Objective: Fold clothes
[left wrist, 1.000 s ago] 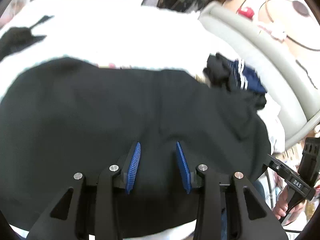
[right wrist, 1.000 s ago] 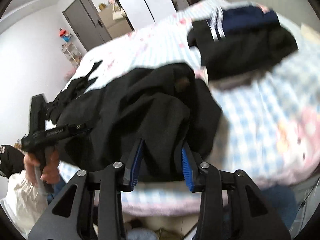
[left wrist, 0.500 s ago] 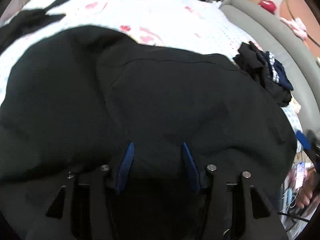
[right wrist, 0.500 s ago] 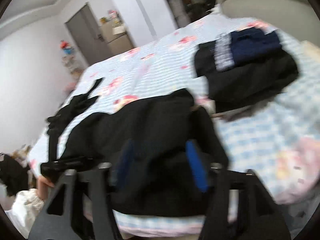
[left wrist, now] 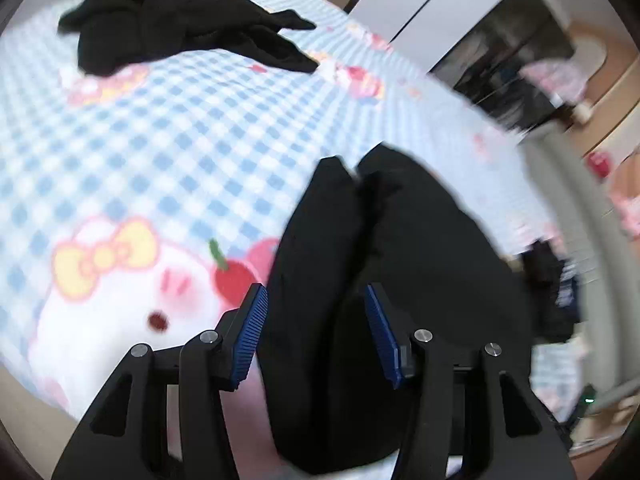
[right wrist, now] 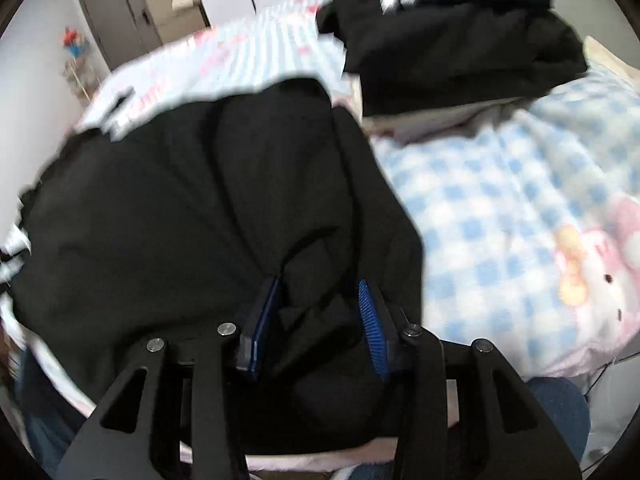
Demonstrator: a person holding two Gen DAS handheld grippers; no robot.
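A large black garment [left wrist: 400, 240] lies rumpled along the near edge of a blue-checked bed [left wrist: 160, 140]. My left gripper [left wrist: 316, 320] hovers at the garment's left end. Its jaws stand wide, and the cloth lies between and under them without being pinched. In the right wrist view the same black garment [right wrist: 180, 200] spreads out to the left. My right gripper [right wrist: 320, 312] is at its near right corner, jaws closing, and a bunched fold of the cloth is squeezed between the blue pads [right wrist: 370, 320].
A stack of dark clothes with a navy striped piece [right wrist: 460, 48] sits at the far right of the bed [right wrist: 500, 200]. Another loose black garment [left wrist: 180, 28] lies at the far left. A grey door [right wrist: 116, 12] and white wardrobe [left wrist: 440, 12] stand beyond. A person's jeans [right wrist: 560, 412] show below.
My left gripper has swung left along the garment to its end, so bare sheet now fills the left of its view. My right gripper's jaws widened, then narrowed on a fold while sinking closer.
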